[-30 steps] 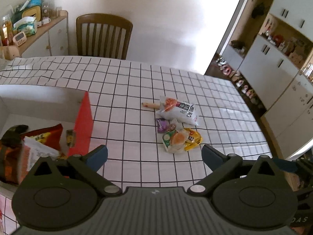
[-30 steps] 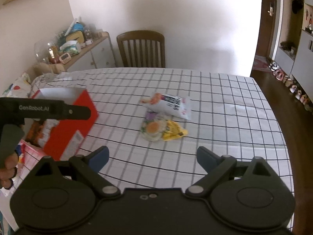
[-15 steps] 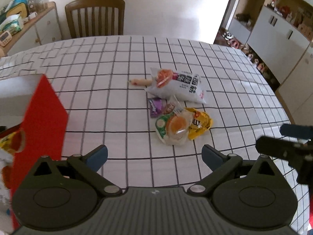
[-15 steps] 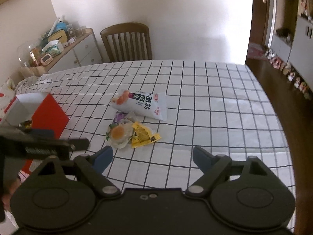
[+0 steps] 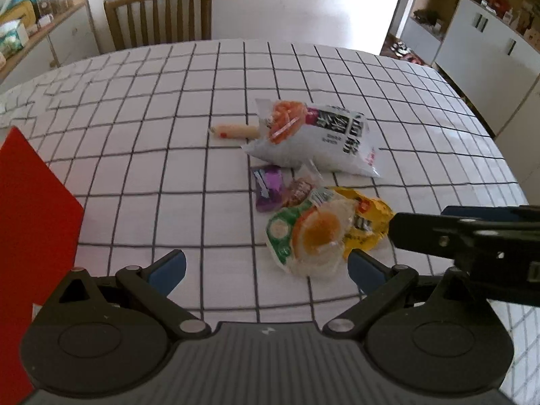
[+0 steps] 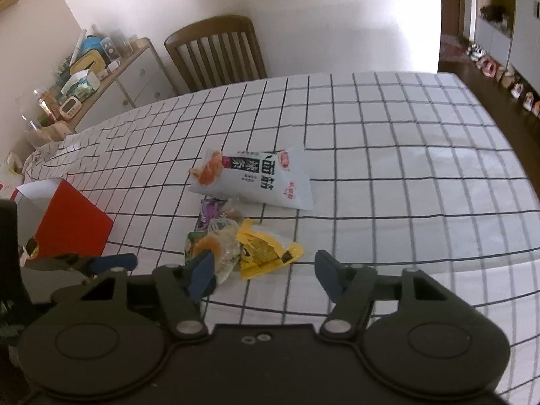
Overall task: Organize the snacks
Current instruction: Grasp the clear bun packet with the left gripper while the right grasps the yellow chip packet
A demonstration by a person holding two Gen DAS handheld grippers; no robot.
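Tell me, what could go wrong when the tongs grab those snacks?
1. The yellow packet lies partly under the clear bun bag, so the right tongs, whose jaws have just been closing with nothing between them, might drag both.
2. The left tongs and right tongs are close and might bump.
3. The small purple packet could get knocked aside.

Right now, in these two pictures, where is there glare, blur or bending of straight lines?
Left wrist view: the bright doorway is washed out, and the checked white tablecloth lines bow. Right wrist view: the pale back wall glares, the grid curves towards the edges, and the cluttered wooden sideboard looks soft.
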